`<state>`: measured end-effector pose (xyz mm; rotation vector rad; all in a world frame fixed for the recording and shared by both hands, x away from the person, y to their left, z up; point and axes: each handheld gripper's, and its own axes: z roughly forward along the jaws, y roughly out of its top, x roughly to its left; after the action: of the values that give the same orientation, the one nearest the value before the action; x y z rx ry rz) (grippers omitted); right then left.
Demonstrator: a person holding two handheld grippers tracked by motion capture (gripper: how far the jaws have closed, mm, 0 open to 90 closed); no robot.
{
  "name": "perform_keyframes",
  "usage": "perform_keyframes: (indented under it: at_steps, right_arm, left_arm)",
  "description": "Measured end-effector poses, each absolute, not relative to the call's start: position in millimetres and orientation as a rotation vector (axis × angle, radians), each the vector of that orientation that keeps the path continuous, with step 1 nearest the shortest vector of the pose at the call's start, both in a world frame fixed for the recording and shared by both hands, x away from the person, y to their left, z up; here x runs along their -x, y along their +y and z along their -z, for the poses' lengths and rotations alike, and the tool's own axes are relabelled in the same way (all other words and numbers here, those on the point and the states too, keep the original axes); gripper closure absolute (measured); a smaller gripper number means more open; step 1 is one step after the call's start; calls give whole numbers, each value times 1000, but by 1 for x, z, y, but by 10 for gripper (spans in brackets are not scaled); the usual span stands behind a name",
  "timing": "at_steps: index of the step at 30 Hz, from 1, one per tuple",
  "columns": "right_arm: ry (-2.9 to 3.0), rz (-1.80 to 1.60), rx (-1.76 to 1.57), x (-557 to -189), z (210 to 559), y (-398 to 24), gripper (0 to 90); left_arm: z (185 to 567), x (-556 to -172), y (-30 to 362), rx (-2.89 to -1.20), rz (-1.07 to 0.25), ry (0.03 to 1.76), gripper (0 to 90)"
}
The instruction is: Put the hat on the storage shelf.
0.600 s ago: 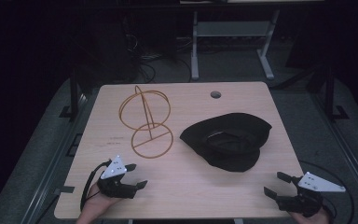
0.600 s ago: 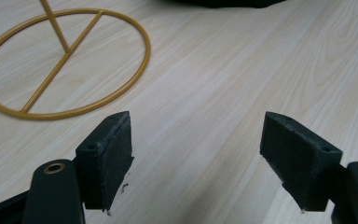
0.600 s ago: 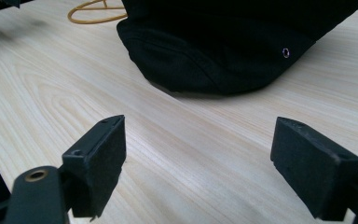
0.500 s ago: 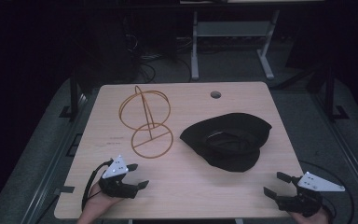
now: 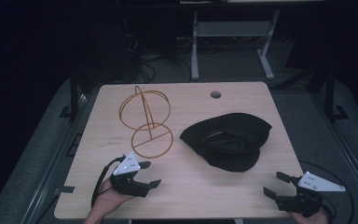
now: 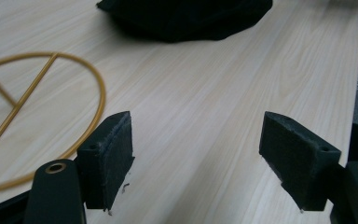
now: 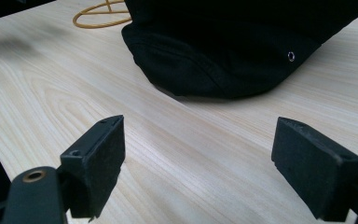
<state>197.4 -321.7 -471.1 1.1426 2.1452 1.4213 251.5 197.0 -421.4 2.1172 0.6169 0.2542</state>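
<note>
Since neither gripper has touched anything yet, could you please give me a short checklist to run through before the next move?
1. Left gripper open with nothing between its jaws: ok.
2. Right gripper open with nothing between its jaws: ok.
3. Black hat lies flat on the table, apart from both grippers: ok.
4. Gold wire stand upright, untouched, beside the hat: ok.
5. Bare tabletop between right gripper and hat brim: ok.
6. Whether the stand is steady enough to take the hat: cannot tell.

I'm seeing the table (image 5: 242, 196) showing pale matt wood grain. At eleven o'clock the stand (image 5: 145, 122) is gleaming like thin golden metal wire. The hat (image 7: 242, 51) is looking like matt black cloth, with a small shiny eyelet.
</note>
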Motion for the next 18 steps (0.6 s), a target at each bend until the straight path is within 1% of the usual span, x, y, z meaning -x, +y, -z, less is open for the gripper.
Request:
perform_keyframes:
  at_steps: [17, 18]
  right_arm:
    - [2145, -1434, -1141, -198, 471, -323, 169]
    - [2144, -1437, -1141, -198, 471, -323, 169]
  left_arm:
    - [396, -265, 145, -2121, -246, 505, 249]
    - [392, -268, 137, -2123, -247, 490, 249]
